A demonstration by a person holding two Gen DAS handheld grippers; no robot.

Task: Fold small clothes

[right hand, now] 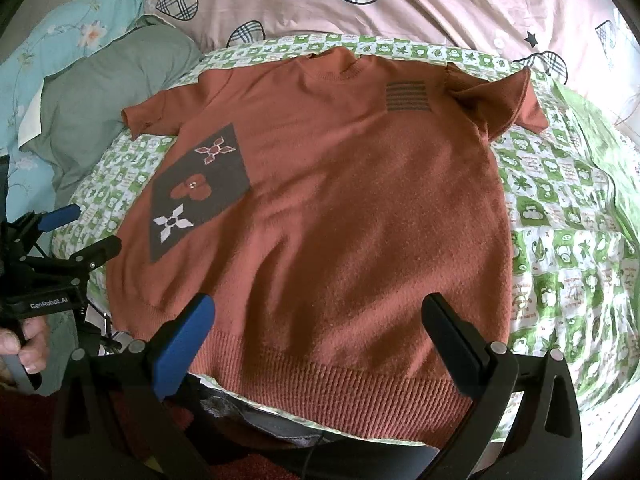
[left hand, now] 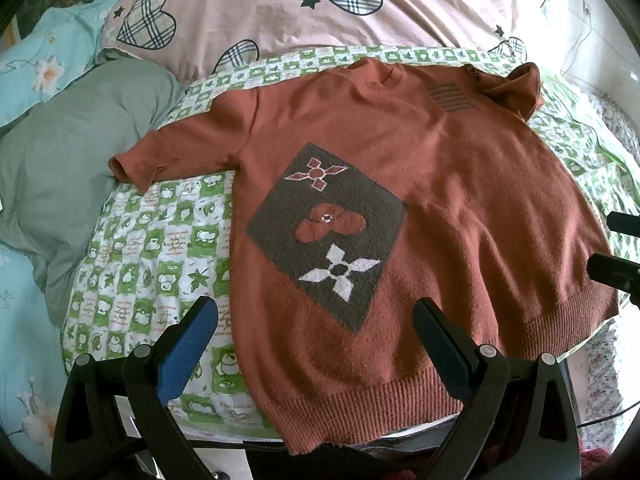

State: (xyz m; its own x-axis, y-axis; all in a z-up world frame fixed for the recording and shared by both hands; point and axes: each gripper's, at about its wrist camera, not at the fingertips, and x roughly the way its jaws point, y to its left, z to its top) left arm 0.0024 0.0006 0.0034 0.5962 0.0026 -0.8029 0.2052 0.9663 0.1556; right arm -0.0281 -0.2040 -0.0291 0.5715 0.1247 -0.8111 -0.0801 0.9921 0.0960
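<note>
Bed with green-checked sheet point(left hand: 152, 240) — rust short-sleeved sweater point(left hand: 440, 184) spread flat on it, hem nearest, ready for folding; left gripper point(left hand: 316, 344) and right gripper point(right hand: 320, 340) hover over the hem, jaws apart, holding nothing.

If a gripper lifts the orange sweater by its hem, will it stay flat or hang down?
The orange sweater would probably droop: the knit looks soft and lies rippled. It seems fuzzy, so likely not slippery. The right sleeve is already bunched, so it may flop.

sweater point(left hand: 440, 184): rust, grey flower patch | sheet point(left hand: 160, 240): green-white checks
</note>
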